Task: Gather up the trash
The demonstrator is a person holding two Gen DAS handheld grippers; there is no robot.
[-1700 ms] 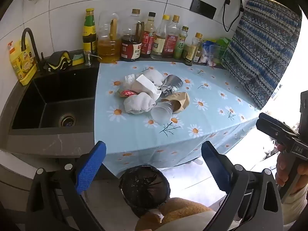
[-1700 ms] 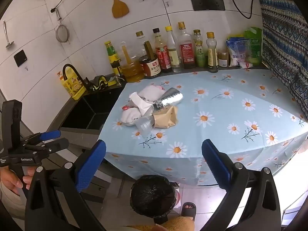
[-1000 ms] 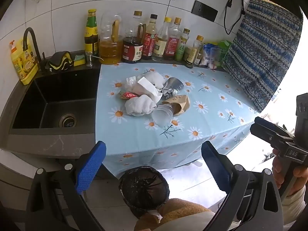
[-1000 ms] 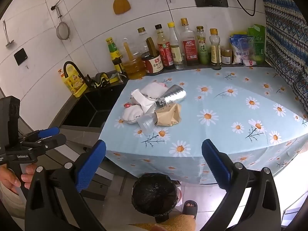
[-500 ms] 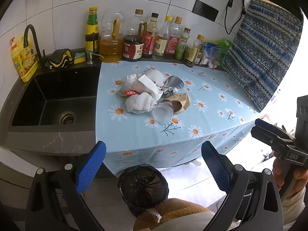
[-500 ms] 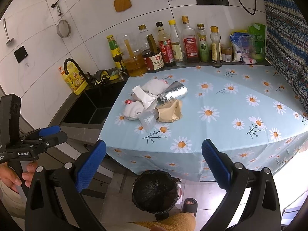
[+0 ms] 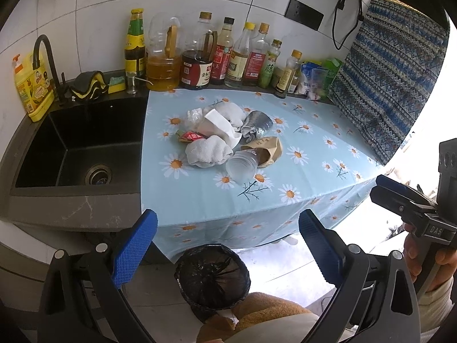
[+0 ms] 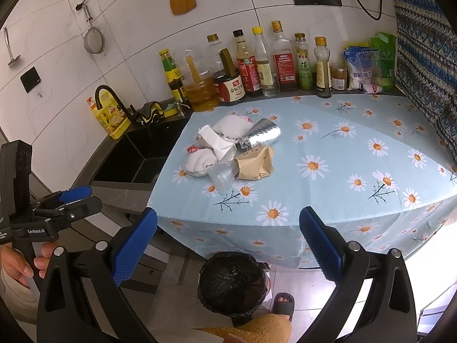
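A pile of trash lies on the daisy tablecloth (image 7: pixel 285 171): crumpled white tissues (image 7: pixel 208 150), a clear plastic cup (image 7: pixel 240 167) on its side, a brown paper bag (image 7: pixel 267 150), a silver foil wrapper (image 7: pixel 257 125) and a red packet (image 7: pixel 192 136). The same pile shows in the right wrist view, with the cup (image 8: pixel 222 173) and the paper bag (image 8: pixel 255 163). A bin with a black liner (image 7: pixel 212 275) (image 8: pixel 232 281) stands on the floor below the table edge. My left gripper (image 7: pixel 227 245) and right gripper (image 8: pixel 228 245) are both open and empty, held back from the table above the bin.
A black sink (image 7: pixel 74 145) with a black tap lies left of the cloth. Several sauce and oil bottles (image 7: pixel 200 63) line the back wall. A patterned curtain (image 7: pixel 394 80) hangs at the right. A sandalled foot (image 8: pixel 282 303) stands beside the bin.
Both grippers have drifted slightly closer to the table, jaws unchanged. The trash pile has not moved.
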